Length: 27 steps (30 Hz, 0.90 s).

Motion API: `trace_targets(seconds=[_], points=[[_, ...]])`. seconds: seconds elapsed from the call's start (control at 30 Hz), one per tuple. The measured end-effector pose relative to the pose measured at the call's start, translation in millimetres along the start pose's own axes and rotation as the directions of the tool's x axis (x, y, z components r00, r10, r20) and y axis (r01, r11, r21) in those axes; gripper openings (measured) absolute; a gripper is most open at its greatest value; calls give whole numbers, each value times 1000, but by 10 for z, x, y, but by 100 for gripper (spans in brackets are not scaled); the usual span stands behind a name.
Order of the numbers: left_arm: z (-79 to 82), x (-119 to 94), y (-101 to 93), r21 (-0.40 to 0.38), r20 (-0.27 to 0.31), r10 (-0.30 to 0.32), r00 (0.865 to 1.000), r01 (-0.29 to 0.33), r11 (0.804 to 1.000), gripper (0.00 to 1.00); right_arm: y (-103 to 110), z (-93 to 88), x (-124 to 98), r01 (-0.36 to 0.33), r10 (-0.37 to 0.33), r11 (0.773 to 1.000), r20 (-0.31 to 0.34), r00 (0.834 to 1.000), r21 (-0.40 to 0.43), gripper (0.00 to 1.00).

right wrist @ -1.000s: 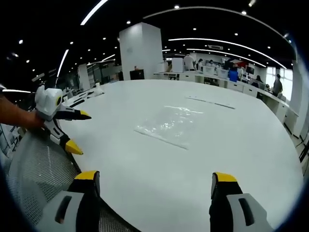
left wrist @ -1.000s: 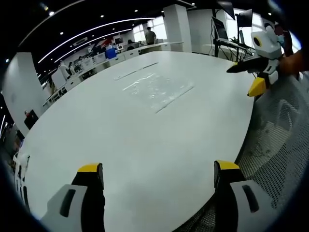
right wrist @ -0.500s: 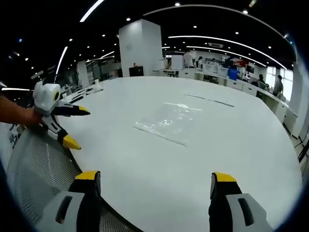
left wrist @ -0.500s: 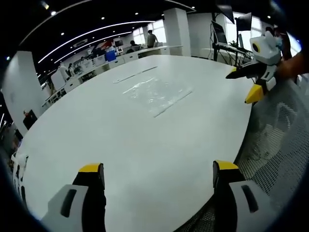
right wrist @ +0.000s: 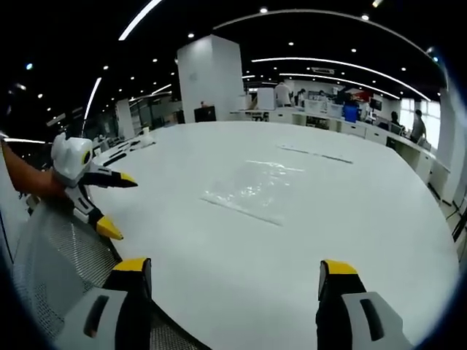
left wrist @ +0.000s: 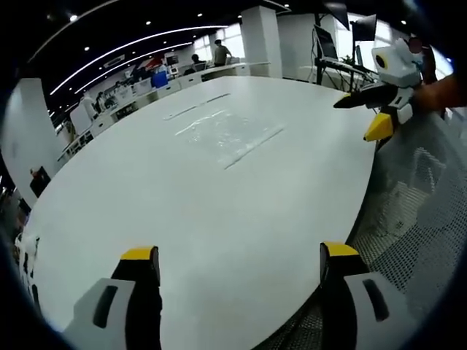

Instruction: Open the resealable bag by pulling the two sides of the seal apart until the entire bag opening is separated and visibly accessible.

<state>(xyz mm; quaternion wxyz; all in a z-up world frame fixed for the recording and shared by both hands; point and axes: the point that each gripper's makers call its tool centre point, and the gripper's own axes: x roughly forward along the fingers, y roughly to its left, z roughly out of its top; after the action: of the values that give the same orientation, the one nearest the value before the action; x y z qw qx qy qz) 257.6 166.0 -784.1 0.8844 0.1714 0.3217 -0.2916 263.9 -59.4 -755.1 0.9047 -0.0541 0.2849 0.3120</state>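
Your clear, flat resealable plastic bag lies by itself on the large white oval table, well ahead of both tongs and touching neither. Your left gripper hangs over the table's near edge with its yellow-tipped jaws wide apart, gripping nothing. Your right gripper does the same, jaws spread and empty; the bag sits ahead of it, near the table's middle. A grey mesh chair back stands beside the table edge.
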Motion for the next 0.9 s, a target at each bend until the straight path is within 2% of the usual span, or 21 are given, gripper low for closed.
trace_targets(seconds=[0.17,0.33,0.67,0.9], points=[[39,-20,29,18,15,18,1000,-18,1000,89,19,-7,3,-7,7,1000,-7,1000,-6,94],[67,-31,41,41,26,29,999,-30,999,89,64,67,-6,-37,36,999,30,999,20,95],[134,-68,41,72,38,32,999,-35,997,89,94,148,47,-80,79,997,23,997,2,97],[195,-116,42,36,47,18,999,-19,999,90,79,259,163,-133,132,986,-13,991,-98,94]])
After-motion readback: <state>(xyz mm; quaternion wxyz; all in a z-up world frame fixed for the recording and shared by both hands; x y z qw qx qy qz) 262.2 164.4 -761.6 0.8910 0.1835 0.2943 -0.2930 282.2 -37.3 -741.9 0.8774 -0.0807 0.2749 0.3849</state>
